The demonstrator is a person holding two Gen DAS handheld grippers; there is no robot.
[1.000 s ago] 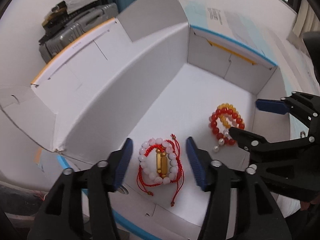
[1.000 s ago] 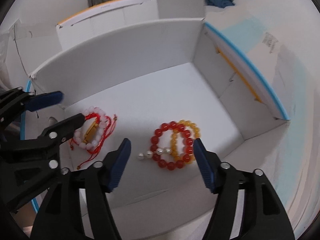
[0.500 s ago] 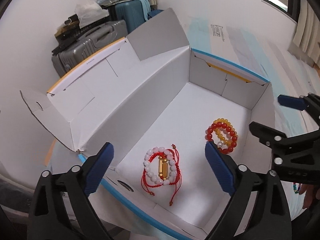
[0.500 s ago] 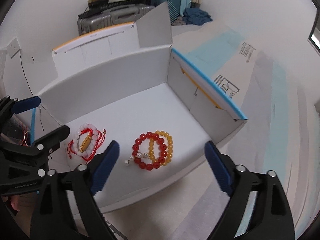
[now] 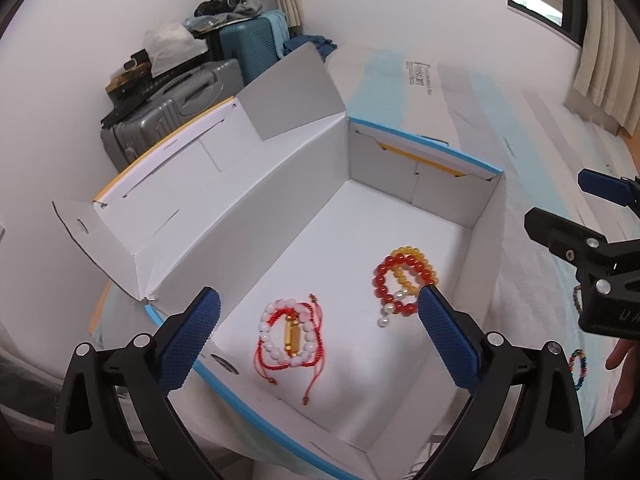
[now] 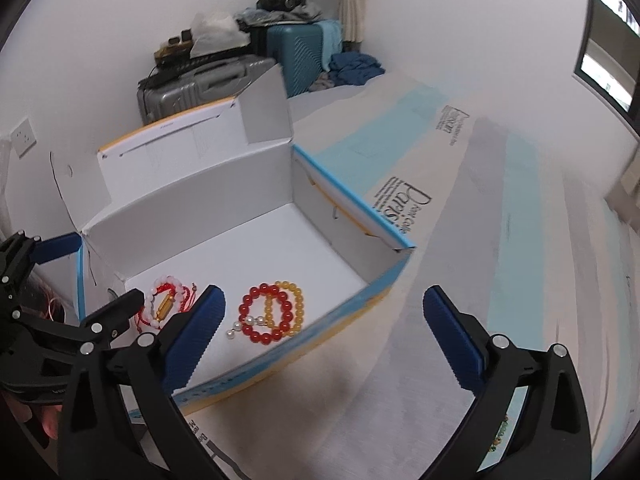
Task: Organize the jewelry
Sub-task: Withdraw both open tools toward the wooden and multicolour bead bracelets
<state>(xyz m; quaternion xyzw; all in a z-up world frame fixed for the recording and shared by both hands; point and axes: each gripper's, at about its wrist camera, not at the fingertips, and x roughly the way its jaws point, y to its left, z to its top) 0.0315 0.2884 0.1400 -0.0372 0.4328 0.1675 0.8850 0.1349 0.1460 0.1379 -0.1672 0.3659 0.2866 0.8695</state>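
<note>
An open white box (image 5: pixel 484 240) with a blue rim sits on a striped bedsheet. On its floor lie a white-bead bracelet with red cord and a gold tube (image 5: pixel 290 332) (image 6: pixel 164 304) and, to its right, red and orange bead bracelets (image 5: pixel 404 276) (image 6: pixel 276 312) with a few pearls. My left gripper (image 5: pixel 318 312) hovers above the white-bead bracelet, its jaws opening, nothing between them. My right gripper (image 6: pixel 324 296) hangs over the box's near right corner (image 6: pixel 352 308), jaws also opening and empty. Each gripper shows at the edge of the other's view (image 5: pixel 568 200) (image 6: pixel 96 272).
A grey suitcase (image 5: pixel 168 120) and a teal suitcase (image 5: pixel 252 48) with clutter on top stand against the wall behind the box. Its lid flap (image 5: pixel 168 184) leans back to the left. A multicoloured bead bracelet (image 5: pixel 578 368) lies on the sheet at right, near a person's hand (image 5: pixel 620 380).
Both grippers have drawn back and up from the box and their jaws have spread wide. The bracelets stay lying on the box floor.
</note>
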